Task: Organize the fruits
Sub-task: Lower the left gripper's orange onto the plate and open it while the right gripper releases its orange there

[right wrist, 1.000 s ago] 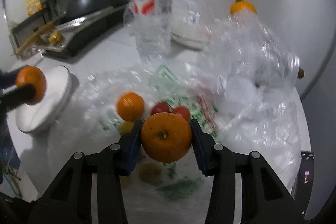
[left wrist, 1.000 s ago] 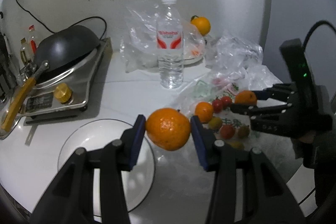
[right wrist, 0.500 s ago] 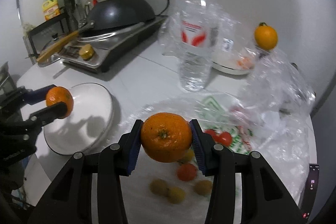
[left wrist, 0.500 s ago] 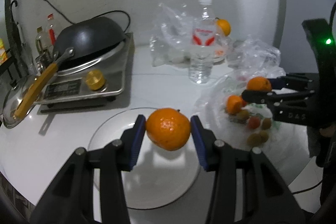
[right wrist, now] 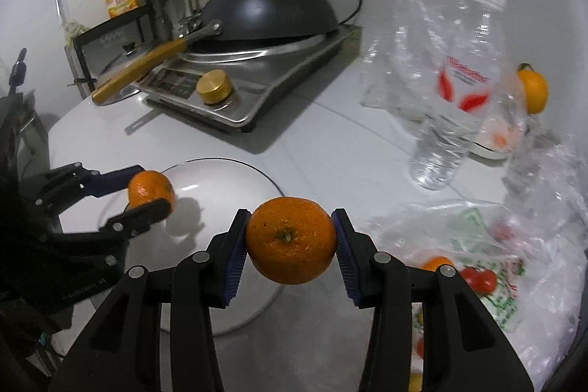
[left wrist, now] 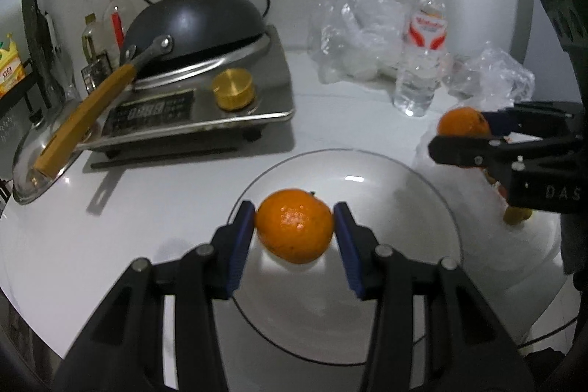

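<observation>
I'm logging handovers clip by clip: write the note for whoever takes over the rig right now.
Left claw: shut on an orange, held above the white plate.
Right claw: shut on a second orange, near the plate's edge.
Done: both oranges picked up.
Left: nothing lies on the plate; set both down. Small fruits remain on the plastic bag.

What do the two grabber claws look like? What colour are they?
Both look alike. The left gripper has black, angular plastic arms with round silver bolts, and its fingers end in blue ridged pads. The right gripper is built the same way. Seen from the side, its black body has pale letters printed on it, and a thin dark cable trails below.
</observation>
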A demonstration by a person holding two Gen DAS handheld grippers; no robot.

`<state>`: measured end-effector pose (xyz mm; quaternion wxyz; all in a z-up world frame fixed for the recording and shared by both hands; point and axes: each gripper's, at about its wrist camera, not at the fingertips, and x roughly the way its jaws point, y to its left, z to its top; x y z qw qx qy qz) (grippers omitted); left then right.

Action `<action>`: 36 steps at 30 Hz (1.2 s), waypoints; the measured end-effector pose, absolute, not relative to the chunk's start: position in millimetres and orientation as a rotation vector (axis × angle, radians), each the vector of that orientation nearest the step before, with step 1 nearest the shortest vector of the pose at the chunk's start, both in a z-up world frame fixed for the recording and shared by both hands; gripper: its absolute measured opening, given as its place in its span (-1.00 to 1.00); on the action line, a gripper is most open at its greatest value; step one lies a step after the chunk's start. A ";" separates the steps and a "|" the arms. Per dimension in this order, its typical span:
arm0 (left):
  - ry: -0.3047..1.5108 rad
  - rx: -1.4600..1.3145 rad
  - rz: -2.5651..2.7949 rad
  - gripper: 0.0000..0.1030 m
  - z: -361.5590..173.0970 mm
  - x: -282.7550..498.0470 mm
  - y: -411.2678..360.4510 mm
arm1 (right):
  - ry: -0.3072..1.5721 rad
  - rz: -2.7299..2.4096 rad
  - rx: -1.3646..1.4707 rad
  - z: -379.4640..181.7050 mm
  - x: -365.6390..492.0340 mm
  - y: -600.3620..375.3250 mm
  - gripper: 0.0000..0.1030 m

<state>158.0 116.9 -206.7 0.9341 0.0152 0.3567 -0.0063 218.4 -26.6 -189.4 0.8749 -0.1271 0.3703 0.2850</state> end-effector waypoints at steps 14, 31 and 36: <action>0.778 0.041 -0.025 -0.12 -222.8 167.2 119.6 | 0.818 0.655 -0.291 -209.1 235.7 17.1 -0.08; 0.737 0.000 0.000 0.08 -212.1 155.4 135.8 | 0.865 0.691 -0.319 -228.8 243.6 54.0 -0.08; 0.721 -0.024 0.020 0.16 -207.7 148.5 146.9 | 0.871 0.694 -0.326 -233.6 246.0 60.0 -0.08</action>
